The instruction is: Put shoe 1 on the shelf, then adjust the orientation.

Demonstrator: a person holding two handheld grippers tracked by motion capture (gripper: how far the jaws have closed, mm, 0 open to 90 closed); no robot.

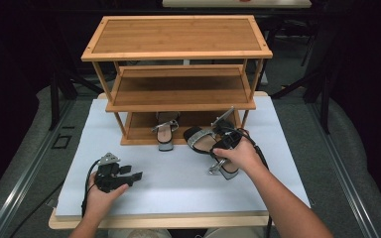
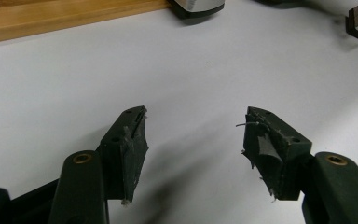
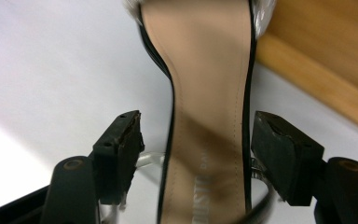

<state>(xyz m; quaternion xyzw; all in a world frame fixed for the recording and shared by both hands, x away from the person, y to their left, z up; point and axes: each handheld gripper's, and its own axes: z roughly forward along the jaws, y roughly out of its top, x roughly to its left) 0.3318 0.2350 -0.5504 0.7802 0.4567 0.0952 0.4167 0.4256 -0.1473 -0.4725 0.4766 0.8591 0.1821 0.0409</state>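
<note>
One heeled sandal point(image 3: 205, 140), tan insole, black edge, between open right hand-held gripper point(image 3: 196, 140); left open.

Parted left gripper point(image 2: 193, 140) fingers point(image 2: 128, 144) over bare white tabletop point(image 2: 74, 84)

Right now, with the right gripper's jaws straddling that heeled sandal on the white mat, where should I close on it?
Grip the sandal across its narrow waist, coming from above. The insole pinches in there, and the right gripper has open jaws flanking both edges, so they probably only need to close. The strap looks too flimsy to hold.
</note>
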